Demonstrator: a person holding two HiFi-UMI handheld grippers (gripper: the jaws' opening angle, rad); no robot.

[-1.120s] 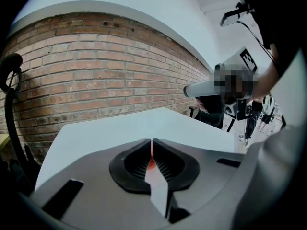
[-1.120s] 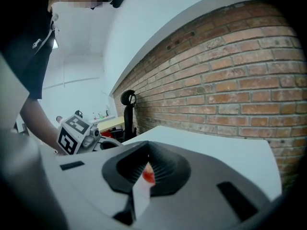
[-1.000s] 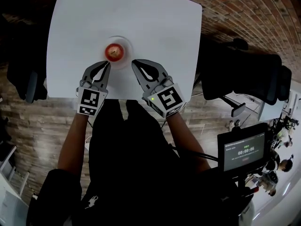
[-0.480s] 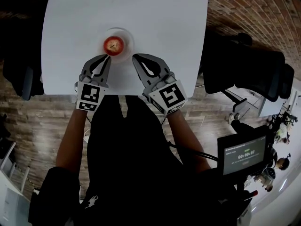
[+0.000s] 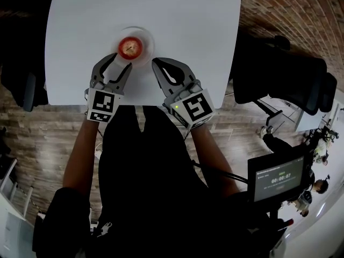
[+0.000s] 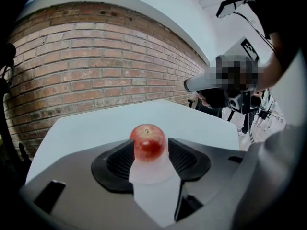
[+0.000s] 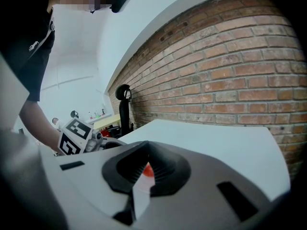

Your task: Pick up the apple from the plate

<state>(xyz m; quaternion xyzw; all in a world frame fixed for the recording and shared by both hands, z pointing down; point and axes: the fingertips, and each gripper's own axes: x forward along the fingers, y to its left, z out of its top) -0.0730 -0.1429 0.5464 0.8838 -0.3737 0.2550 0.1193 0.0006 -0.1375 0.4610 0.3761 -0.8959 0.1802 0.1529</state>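
Black chair [image 5: 24,87]: stands well to the left of the plate [image 5: 149,38], beyond the table edge.
White table [image 5: 188,20]: carries the plate on its near-left part.
Left gripper [image 5: 117,63]: sits just on the near side of the plate, aimed at it and tipped downward; one fingertip lies close to the plate rim.
Left jaws: opening at this moment and spread apart; frame the apple in the left gripper view with both pads clear of it; pinch nothing.
Apple [image 5: 130,47]: red, stem end up; rests at the centre of the plate, just ahead of the gap between the left jaws.
Plate: small, round and pale; lies between the two sets of gripper tips and slightly beyond them.
Right gripper [image 5: 157,63]: sits just beside the plate on its near-right side, tips near the rim, aimed toward the plate.
Right jaws: drawn together with only a thin slit between the pads; grip nothing; show a sliver of the apple through the slit.
Second black chair [image 5: 279,79]: stands well to the right of the plate, off the table.
Screen [image 5: 277,176]: glows far to the right of the plate, on the person's side.
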